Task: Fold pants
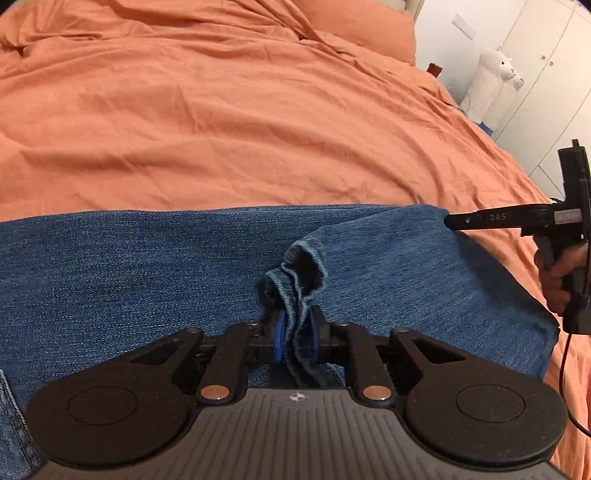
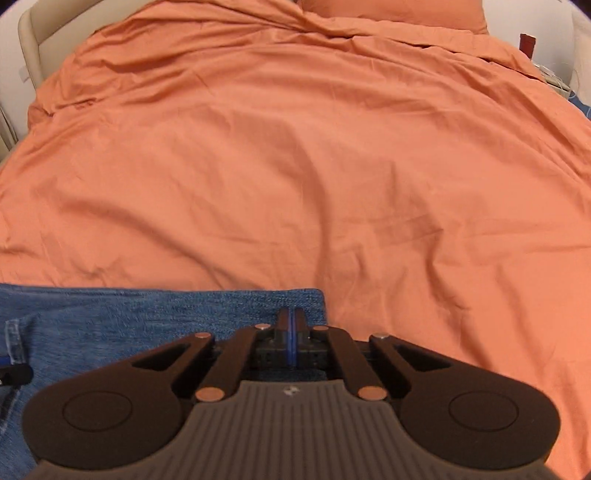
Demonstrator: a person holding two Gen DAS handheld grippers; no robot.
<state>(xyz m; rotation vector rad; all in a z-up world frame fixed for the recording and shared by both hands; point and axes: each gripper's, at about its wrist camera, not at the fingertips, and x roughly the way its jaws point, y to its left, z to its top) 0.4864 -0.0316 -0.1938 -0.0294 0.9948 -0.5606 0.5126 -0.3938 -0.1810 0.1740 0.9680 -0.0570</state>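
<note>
Blue denim pants [image 1: 147, 266] lie across the near part of an orange bed. My left gripper [image 1: 297, 325] is shut on a bunched hem of the pants [image 1: 301, 273], which stands up between the blue pads. My right gripper [image 2: 291, 321] is shut with its pads together, over the far right corner of the denim [image 2: 221, 306]; no cloth shows between the pads. In the left wrist view the right gripper [image 1: 452, 221] touches the far right corner of the pants from the right, held by a hand [image 1: 561, 277].
The orange duvet [image 2: 295, 166] covers the bed beyond the pants. An orange pillow [image 1: 362, 33] lies at the head. A white plush toy [image 1: 495, 85] and white cupboards [image 1: 546, 74] stand to the right of the bed. A beige headboard [image 2: 33, 40] is at far left.
</note>
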